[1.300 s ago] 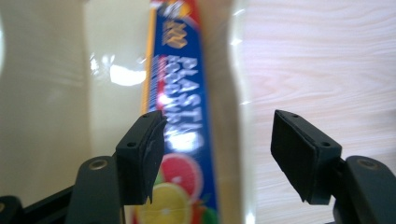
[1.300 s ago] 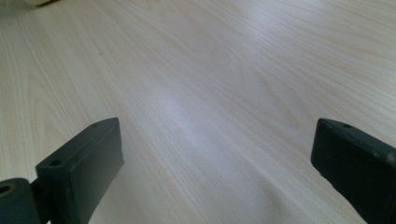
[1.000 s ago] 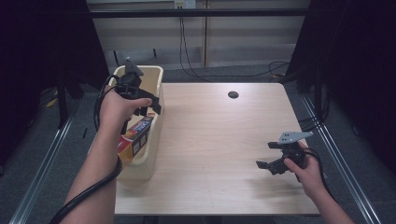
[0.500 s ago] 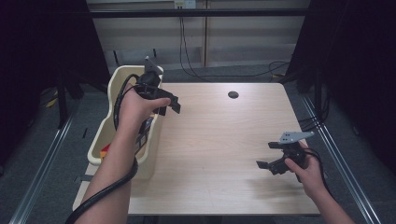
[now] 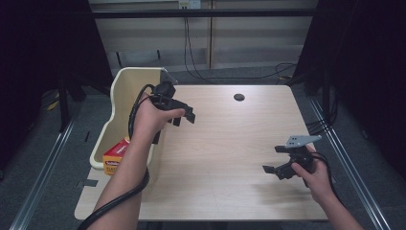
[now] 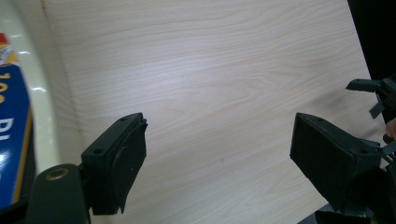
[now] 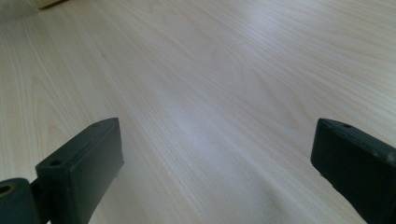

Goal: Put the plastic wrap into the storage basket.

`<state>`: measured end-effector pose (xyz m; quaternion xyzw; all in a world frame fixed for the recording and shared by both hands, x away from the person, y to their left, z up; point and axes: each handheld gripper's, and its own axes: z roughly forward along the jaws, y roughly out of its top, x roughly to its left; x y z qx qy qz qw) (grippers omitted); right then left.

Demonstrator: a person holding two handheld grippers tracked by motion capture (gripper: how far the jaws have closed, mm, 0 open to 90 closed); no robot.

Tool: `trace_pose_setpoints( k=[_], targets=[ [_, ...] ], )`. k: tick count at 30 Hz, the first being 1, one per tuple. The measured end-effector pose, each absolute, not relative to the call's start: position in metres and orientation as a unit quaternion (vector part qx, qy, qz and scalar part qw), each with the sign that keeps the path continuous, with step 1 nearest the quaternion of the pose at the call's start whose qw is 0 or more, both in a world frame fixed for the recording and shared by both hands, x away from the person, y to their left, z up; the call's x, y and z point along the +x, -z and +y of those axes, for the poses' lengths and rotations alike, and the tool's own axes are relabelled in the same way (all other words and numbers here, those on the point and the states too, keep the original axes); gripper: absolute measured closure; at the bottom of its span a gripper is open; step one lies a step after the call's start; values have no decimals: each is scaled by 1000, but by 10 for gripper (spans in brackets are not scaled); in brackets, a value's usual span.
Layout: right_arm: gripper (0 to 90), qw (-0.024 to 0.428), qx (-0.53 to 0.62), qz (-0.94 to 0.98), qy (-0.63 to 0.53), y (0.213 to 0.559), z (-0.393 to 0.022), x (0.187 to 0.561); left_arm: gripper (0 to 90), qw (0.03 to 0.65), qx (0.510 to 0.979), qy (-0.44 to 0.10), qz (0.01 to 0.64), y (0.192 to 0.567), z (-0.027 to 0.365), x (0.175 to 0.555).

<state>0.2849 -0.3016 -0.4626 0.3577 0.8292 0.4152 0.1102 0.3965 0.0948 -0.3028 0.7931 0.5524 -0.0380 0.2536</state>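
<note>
My left hand-held gripper [image 5: 184, 114] hangs over the bench [image 5: 230, 158], just beside the cream bin [image 5: 125, 91] that stands at the left edge. Its jaws have just been opening and are now spread, with nothing between them; in the left gripper view I see only bare wood in the gap. My right hand-held gripper [image 5: 277, 168] waits near the right front part of the bench, low over the wood, its jaws spread wide too and empty.

The thing I work with, I think, is the box [image 5: 116, 155] with red, yellow and blue print. It lies in the near end of the bin, leaning on the wall, and part of it is hidden by my left forearm. In the left gripper view its blue side [image 6: 11, 135] shows at the far left, behind the cream rim.

I judge that the box is now stored and my left hand is leaving the bin. To do this step well, I should keep the jaws apart and bring the gripper clear of the rim, so that the trailing cable does not catch the bin wall and pull it. I should move slowly and level toward the middle of the bench. The right hand can rest where it is, well apart from the left one.
</note>
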Motion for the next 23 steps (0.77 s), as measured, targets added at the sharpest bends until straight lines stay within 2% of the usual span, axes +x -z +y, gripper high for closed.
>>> trace_pose_setpoints(
  k=[23],
  targets=[
    [21, 109, 361, 830, -411, 465, -302, 286, 167, 272, 806, 39, 525, 346, 62, 392]
  ],
)
